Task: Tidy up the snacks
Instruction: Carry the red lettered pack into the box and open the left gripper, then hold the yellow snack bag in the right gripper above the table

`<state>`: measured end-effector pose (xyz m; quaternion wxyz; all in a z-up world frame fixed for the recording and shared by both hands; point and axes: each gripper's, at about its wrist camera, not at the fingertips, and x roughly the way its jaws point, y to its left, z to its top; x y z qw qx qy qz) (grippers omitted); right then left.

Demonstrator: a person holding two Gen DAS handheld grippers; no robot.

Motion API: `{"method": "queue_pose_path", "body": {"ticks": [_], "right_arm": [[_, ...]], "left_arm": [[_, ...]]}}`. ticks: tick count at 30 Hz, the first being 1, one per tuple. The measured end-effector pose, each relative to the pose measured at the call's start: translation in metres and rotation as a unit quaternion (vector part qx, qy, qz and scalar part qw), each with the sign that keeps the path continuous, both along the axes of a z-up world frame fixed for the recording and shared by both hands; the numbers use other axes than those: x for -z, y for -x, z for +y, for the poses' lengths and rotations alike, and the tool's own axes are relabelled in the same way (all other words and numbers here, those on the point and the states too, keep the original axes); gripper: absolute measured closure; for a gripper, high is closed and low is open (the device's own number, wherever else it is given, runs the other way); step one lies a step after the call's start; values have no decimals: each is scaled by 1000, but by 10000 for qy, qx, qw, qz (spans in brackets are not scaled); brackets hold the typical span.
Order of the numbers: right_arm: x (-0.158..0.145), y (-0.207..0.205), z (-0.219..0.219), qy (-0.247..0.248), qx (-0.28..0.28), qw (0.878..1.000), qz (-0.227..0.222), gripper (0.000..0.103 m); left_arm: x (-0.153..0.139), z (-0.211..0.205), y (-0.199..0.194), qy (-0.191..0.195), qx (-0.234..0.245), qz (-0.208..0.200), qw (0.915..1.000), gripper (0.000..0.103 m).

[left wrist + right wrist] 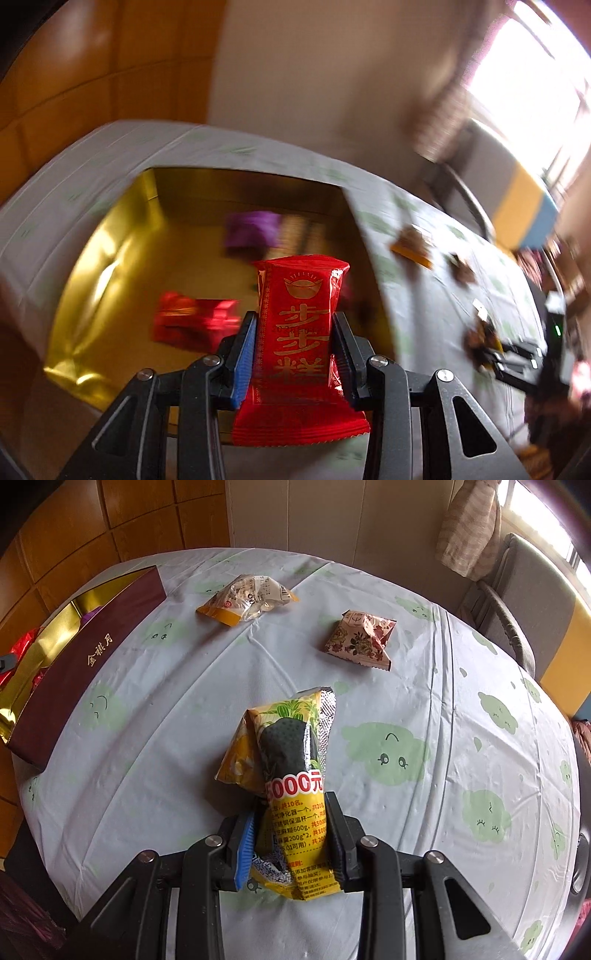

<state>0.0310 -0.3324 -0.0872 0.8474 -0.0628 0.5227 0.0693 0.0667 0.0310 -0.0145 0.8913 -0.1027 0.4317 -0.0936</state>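
Now your left gripper has its jaws squeezed on the red snack, above the gold box at the counter's left edge. Next, drop it inside gently. Your right gripper holds the yellow snack, waiting over the counter.

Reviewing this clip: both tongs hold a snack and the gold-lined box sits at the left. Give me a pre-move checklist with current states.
1. Left tongs clamped on red packet: ok.
2. Red packet over the gold-lined box: ok.
3. Free floor in box beside purple packet and other red packet: ok.
4. Right tongs clamped on yellow packet: ok.
5. Yellow packet clear of the tablecloth: cannot tell.
6. Table cleared of loose snacks: not ok; clear-and-orange packet and floral packet remain.
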Motion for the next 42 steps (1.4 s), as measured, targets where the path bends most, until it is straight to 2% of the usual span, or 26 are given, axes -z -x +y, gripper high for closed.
{"method": "queue_pose_path", "body": {"ticks": [7, 12, 17, 22, 25, 27, 30, 34, 42], "right_arm": [[0, 1, -3, -73, 58, 10000, -33, 69], [0, 2, -5, -131, 114, 9998, -62, 68], [-1, 2, -5, -134, 127, 9998, -67, 68], [-1, 2, -5, -171, 175, 9997, -94, 68], [0, 2, -5, -181, 199, 9996, -112, 68], [0, 3, -5, -191, 219, 9995, -120, 68], [0, 4, -5, -186, 233, 9994, -147, 68], [0, 5, -5, -173, 261, 9993, -187, 68], [-1, 9, -3, -152, 316, 9990, -261, 68]], "left_arm": [[14, 48, -22, 758, -809, 536, 9924, 64], [23, 60, -37, 1328, -1069, 857, 9816, 64], [23, 60, -54, 1508, -1146, 937, 9774, 64], [34, 58, -79, 1290, -1257, 1054, 9780, 61], [42, 52, -87, 1020, -1180, 1090, 9817, 59], [43, 47, -82, 790, -1139, 1028, 9850, 58], [37, 36, -68, 137, -1140, 738, 9906, 59], [31, 24, -49, -339, -1041, 497, 9928, 59], [25, 12, -16, -665, -898, 268, 9934, 59]]}}
